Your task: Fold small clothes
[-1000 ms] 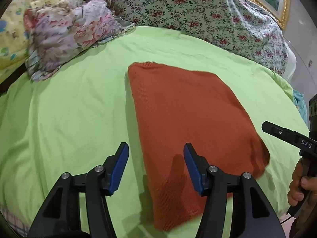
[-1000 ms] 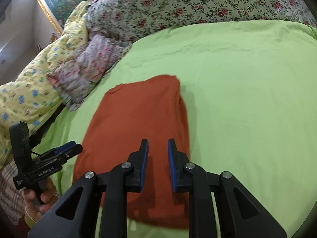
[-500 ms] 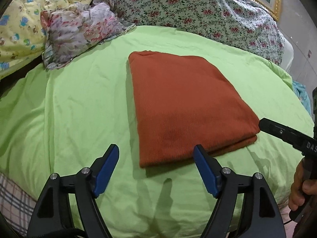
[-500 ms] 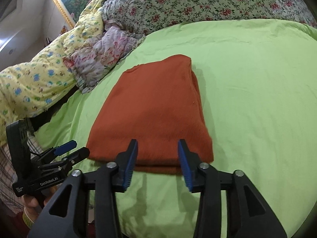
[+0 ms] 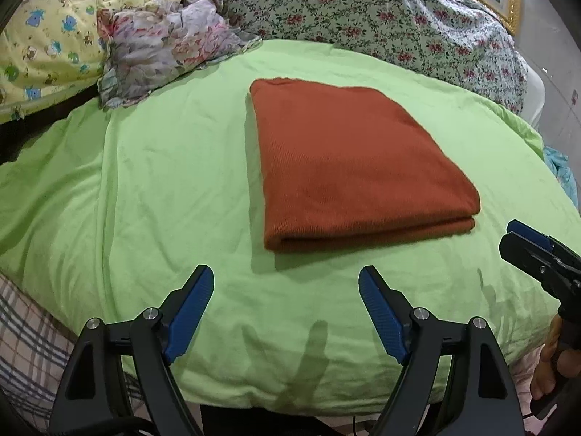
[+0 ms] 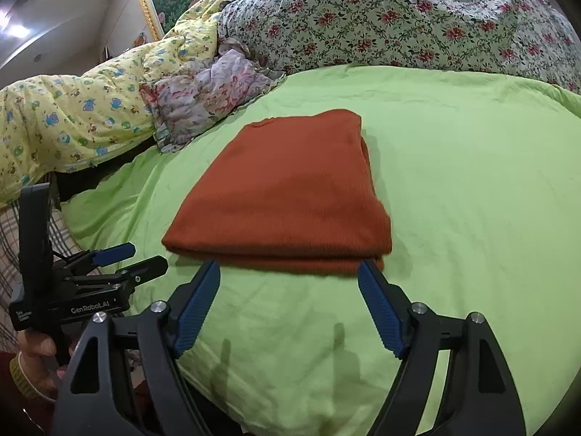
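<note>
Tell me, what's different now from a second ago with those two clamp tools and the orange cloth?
Both tools have pulled back off the folded orange cloth toward the near edge of the green sheet. The right gripper, nearly shut over the cloth before, has just been opening, nothing between its jaws. The left gripper has opened wider too, empty. The cloth stays folded where it was, the floral bedding behind it unchanged.

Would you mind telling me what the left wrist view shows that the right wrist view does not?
Only the left wrist view shows a blue cloth at the bed's right edge and the right gripper from the side. Only the right wrist view shows the left gripper from the side, with its handle held by a hand. Both show the folded rust-red garment lying free on the green sheet.
</note>
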`<state>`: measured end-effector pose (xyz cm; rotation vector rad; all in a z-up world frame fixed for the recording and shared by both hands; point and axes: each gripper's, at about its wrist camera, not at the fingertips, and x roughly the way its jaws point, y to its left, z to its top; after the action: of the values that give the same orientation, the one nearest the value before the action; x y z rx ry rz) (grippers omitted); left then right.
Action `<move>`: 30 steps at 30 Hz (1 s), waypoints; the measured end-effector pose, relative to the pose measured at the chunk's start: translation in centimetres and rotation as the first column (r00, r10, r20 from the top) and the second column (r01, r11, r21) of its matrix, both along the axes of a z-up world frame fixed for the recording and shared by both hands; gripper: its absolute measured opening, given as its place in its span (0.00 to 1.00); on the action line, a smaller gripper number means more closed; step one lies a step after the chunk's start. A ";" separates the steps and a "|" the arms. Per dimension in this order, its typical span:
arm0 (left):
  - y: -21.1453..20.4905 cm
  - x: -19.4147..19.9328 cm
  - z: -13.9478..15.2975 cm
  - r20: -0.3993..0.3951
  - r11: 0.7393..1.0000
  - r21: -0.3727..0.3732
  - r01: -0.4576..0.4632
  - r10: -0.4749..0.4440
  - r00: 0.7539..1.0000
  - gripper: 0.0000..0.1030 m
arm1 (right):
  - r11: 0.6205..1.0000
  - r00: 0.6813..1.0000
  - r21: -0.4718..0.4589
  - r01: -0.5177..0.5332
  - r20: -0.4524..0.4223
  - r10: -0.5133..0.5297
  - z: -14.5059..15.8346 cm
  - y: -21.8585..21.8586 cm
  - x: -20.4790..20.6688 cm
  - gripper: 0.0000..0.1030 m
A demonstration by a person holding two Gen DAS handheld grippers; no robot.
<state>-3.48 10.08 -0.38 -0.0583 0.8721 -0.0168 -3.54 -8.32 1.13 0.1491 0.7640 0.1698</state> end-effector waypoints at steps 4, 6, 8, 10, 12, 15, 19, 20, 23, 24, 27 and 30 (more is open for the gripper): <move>-0.4 -0.6 -0.4 0.002 1.000 0.009 0.012 -0.012 1.000 0.80 | 1.000 1.000 -0.003 -0.006 -0.015 0.006 -0.6 0.3 -0.5 0.78; -0.6 -0.8 -0.5 0.005 1.000 0.010 0.022 -0.022 1.000 0.81 | 1.000 1.000 -0.003 -0.008 -0.008 0.008 -0.7 0.5 -0.6 0.80; -0.6 -0.8 -0.5 0.006 0.999 0.013 0.029 -0.029 1.000 0.81 | 1.000 1.000 -0.011 -0.010 0.003 0.010 -0.8 0.8 -0.7 0.82; -0.3 -0.5 -0.5 0.004 0.999 0.013 0.034 -0.034 0.999 0.81 | 1.000 1.000 -0.024 -0.012 0.014 0.013 -0.8 1.1 -0.8 0.83; -0.3 -0.4 -0.6 -0.007 0.999 0.027 0.026 -0.026 1.000 0.82 | 0.999 1.000 -0.030 -0.018 0.017 0.018 -0.9 1.4 -0.8 0.84; -0.1 0.1 -1.0 -0.025 0.998 0.066 0.014 -0.013 1.000 0.82 | 0.999 1.000 -0.028 -0.023 0.003 0.023 -1.2 1.5 -0.6 0.85; 0.5 0.9 -1.1 -0.044 0.997 0.072 0.003 0.000 0.999 0.82 | 1.000 1.000 -0.018 -0.019 -0.024 0.018 -1.7 1.4 0.0 0.85; 0.6 1.1 -1.1 -0.049 0.997 0.075 0.001 0.003 0.999 0.82 | 1.000 0.999 -0.014 -0.018 -0.031 0.017 -1.8 1.4 0.3 0.85; 0.8 1.8 -0.9 -0.055 0.996 0.087 -0.008 0.013 0.998 0.82 | 1.000 0.999 -0.009 -0.024 -0.037 0.023 -1.7 1.4 0.9 0.85; 0.9 2.1 -0.8 -0.054 0.995 0.094 -0.013 0.018 0.998 0.82 | 1.000 0.999 -0.008 -0.025 -0.036 0.025 -1.6 1.5 1.1 0.86; 0.8 2.5 -0.5 -0.055 0.995 0.100 -0.018 0.023 0.998 0.82 | 1.000 0.999 -0.012 -0.027 -0.033 0.027 -1.3 1.5 1.8 0.86; 0.8 2.8 -0.3 -0.055 0.995 0.102 -0.023 0.029 0.998 0.82 | 1.000 0.999 -0.011 -0.025 -0.028 0.025 -0.9 1.5 2.6 0.87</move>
<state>-0.63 10.89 -0.67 0.0250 0.9275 0.0538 -0.98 -6.85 0.21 0.1314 0.7943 0.1876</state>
